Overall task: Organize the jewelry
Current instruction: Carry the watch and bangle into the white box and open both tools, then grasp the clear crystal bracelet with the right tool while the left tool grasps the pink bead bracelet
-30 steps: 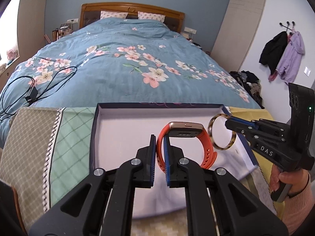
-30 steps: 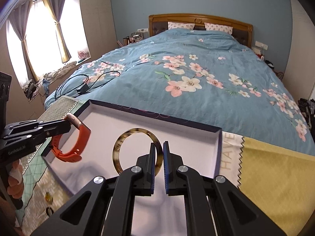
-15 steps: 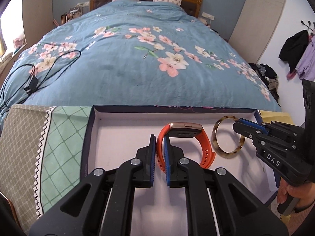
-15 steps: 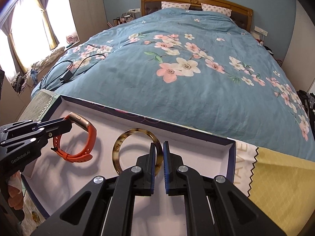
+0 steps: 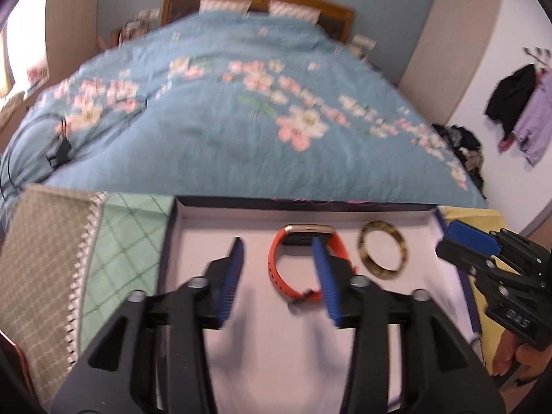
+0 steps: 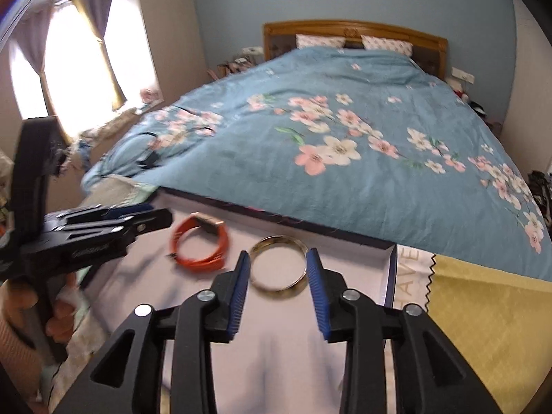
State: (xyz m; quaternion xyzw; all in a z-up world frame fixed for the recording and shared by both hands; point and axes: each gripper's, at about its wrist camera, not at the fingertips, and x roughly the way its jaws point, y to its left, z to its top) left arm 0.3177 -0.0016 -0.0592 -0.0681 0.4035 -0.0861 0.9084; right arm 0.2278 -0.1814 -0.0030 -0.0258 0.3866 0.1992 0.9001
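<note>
An orange watch band [image 5: 293, 265] lies flat in the white, dark-rimmed box [image 5: 193, 227], and a tortoiseshell bangle [image 5: 382, 254] lies just right of it. My left gripper [image 5: 276, 258] is open and empty, its fingers either side of the band and slightly above it. In the right wrist view the band [image 6: 200, 245] and bangle [image 6: 278, 266] lie side by side on the box floor [image 6: 345, 252]. My right gripper [image 6: 278, 265] is open and empty, with the bangle between its fingertips. The right gripper also shows at the left wrist view's right edge [image 5: 483, 252].
The box sits on patchwork cloth, green and beige at the left [image 5: 86, 258] and yellow at the right [image 6: 483, 310]. A bed with a blue floral quilt [image 6: 345, 131] lies beyond the box. A black cable [image 5: 58, 145] lies on the quilt's left side.
Both grippers have opened and let go. The orange band and the bangle now lie flat in the box. Both grippers have drawn back and tilted up slightly.
</note>
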